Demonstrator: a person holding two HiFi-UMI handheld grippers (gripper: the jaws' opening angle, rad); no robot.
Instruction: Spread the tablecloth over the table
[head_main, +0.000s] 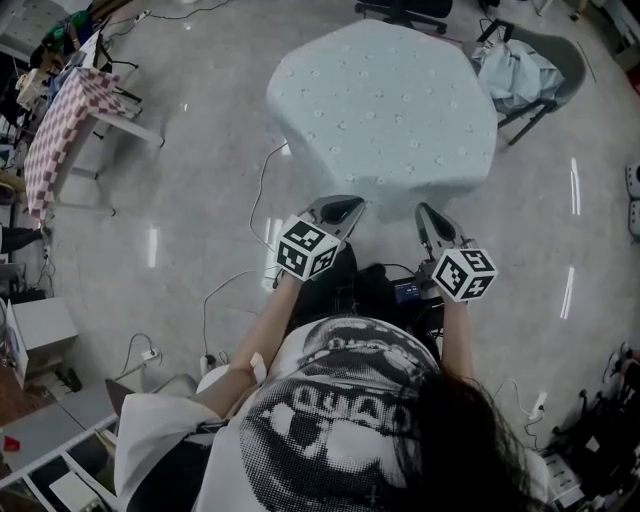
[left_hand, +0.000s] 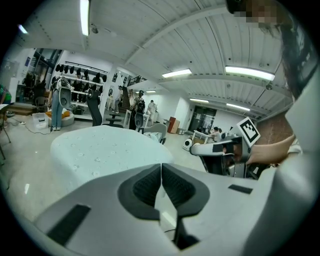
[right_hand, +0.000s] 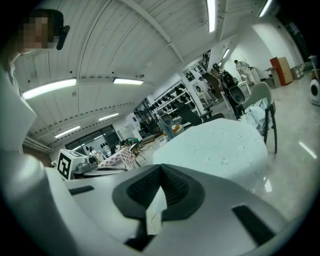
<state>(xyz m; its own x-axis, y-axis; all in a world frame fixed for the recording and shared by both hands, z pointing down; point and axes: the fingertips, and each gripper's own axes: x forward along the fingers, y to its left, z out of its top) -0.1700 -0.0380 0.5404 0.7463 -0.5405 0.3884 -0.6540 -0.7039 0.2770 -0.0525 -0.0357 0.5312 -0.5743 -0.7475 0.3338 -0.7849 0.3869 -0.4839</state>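
Tablecloth (head_main: 385, 100) lies spread, hem hanging all round; left gripper (head_main: 352, 206) and right gripper (head_main: 424, 212) near its near edge, fingers closed, empty.

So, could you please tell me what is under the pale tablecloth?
The tablecloth drapes over the top and down every side, so only a rounded shape shows beneath it. The table's surface and legs are covered and cannot be seen.

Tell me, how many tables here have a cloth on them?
2: the pale-clothed table just ahead of the person, and a checked-clothed table at the far left. More may be out of view.
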